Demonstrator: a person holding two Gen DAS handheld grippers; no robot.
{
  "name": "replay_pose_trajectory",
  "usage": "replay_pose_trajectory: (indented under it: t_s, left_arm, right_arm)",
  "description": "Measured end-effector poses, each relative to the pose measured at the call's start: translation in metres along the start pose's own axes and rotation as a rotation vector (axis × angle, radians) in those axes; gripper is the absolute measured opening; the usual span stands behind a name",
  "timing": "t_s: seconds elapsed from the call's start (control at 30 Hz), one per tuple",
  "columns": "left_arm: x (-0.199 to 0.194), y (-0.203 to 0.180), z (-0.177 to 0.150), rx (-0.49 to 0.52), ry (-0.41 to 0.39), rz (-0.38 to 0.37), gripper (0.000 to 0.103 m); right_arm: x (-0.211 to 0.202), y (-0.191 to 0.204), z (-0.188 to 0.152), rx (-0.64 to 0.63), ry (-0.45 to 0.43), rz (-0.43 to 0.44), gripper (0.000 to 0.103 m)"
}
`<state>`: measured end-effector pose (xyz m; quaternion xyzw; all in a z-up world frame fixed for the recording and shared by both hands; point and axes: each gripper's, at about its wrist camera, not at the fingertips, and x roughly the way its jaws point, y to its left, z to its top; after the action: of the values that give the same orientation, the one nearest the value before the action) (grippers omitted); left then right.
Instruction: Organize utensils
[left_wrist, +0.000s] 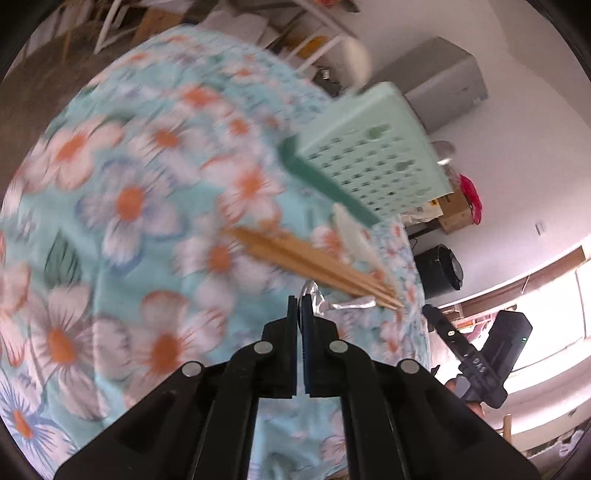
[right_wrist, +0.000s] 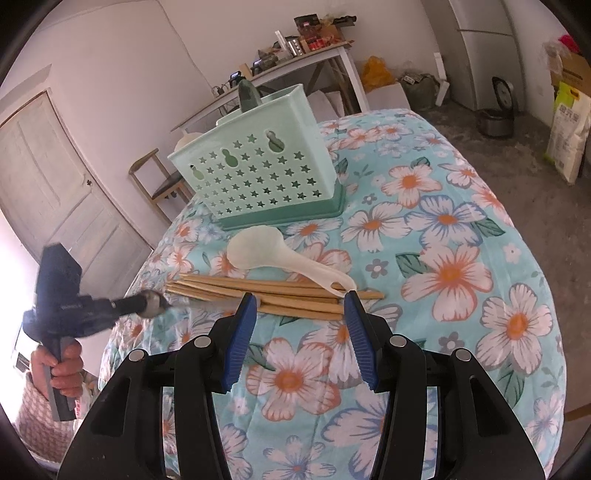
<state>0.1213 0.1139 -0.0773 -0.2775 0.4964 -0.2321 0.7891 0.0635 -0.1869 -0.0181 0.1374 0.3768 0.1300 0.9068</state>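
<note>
Clearly the left gripper (left_wrist: 300, 306) is clamped on a metal spoon (left_wrist: 332, 301): its jaws meet, and a shiny strip with a rounded glint at the tips sticks out toward 3 o'clock in the left wrist view. That view is smeared, so whether it is a spoon or some other metal utensil is hard to say. From the right wrist camera the same gripper (right_wrist: 149, 302) sits at 9 o'clock, over the table's edge, with a hand (right_wrist: 61, 365) round its handle.

The right gripper (right_wrist: 301, 299) has its jaws apart with nothing between them, above the floral cloth (right_wrist: 461, 258). Just past its fingertips, at 12 o'clock, lies a bundle of chopsticks (right_wrist: 266, 290) flat on the cloth. A white scoop (right_wrist: 280, 258) lies touching them, its handle crossing over the sticks toward 3 o'clock. Farther on at 12 o'clock stands the green caddy (right_wrist: 255, 173), upright on its darker base, with a dark green utensil (right_wrist: 245, 94) rising from its top.
</note>
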Motion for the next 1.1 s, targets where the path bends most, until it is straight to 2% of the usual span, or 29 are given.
replay_pose_trajectory:
  t_s: [0.07,0.13,0.2,0.4,0.63,0.67,0.77,0.83,1.1]
  left_arm:
    - [0.004,0.010,-0.003,-0.037,0.003,-0.013,0.002]
    - [0.008,0.016,-0.005,-0.056,0.014,-0.027,0.008]
    - [0.008,0.022,-0.006,-0.074,0.012,-0.037,0.019]
    - [-0.001,0.027,-0.010,-0.084,-0.025,-0.047,0.032]
    - [0.008,0.016,-0.016,-0.033,-0.046,0.059,0.031]
    - [0.009,0.016,-0.015,-0.037,-0.055,0.067,0.028]
    - [0.012,0.017,-0.016,-0.050,-0.081,0.113,0.011]
    - [0.013,0.016,-0.016,-0.039,-0.097,0.131,0.005]
    - [0.014,0.005,-0.017,0.057,-0.127,0.199,0.005]
  right_arm:
    - [0.000,0.004,-0.001,-0.006,0.002,0.000,0.048]
    - [0.000,0.008,-0.001,-0.016,0.005,-0.004,0.048]
    - [-0.001,0.011,-0.002,-0.022,0.006,-0.007,0.048]
    - [0.000,0.016,-0.003,-0.030,0.008,-0.017,0.048]
    - [0.001,0.025,-0.002,-0.052,0.006,-0.020,0.048]
    - [0.001,0.026,-0.002,-0.059,0.004,-0.023,0.048]
    - [0.001,0.030,-0.002,-0.076,-0.003,-0.026,0.048]
    - [0.001,0.033,-0.002,-0.086,-0.003,-0.029,0.048]
    - [0.015,0.057,0.010,-0.195,-0.020,-0.037,0.048]
